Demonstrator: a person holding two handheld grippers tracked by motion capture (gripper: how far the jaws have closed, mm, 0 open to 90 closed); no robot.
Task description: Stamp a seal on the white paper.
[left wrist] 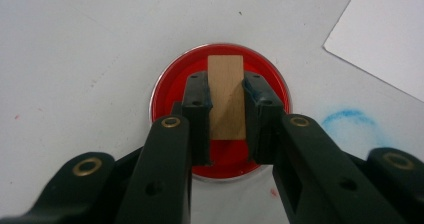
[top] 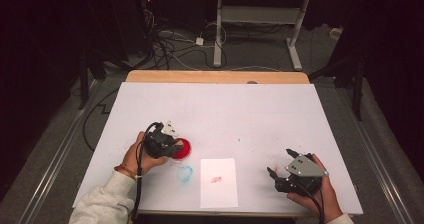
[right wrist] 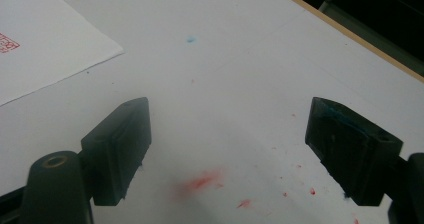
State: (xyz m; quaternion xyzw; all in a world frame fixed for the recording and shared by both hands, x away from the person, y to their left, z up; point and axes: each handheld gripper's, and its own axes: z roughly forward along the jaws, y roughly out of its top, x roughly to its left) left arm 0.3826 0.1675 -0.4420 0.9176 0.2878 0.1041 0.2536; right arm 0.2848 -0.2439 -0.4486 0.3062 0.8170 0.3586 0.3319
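We see the left gripper (left wrist: 227, 109) clamped on a wooden stamp block (left wrist: 227, 96) over the red ink pad (left wrist: 170, 91), frame centre. The right gripper (right wrist: 227, 149) hangs wide apart over the white table (right wrist: 225, 74), holding nothing, with the stamped paper (right wrist: 45, 39) at upper left.

White sheet of paper (top: 219, 182) bearing a red stamp mark (top: 216, 179), blue smudge (top: 185, 173), red specks (right wrist: 202, 181)

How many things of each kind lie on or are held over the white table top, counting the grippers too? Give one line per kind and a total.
Grippers: 2 (left gripper, right gripper)
Wooden stamps: 1 (wooden stamp, clamped in the left gripper)
Red ink pads: 1 (red ink pad)
Paper sheets: 1 (paper sheet)
Total: 5
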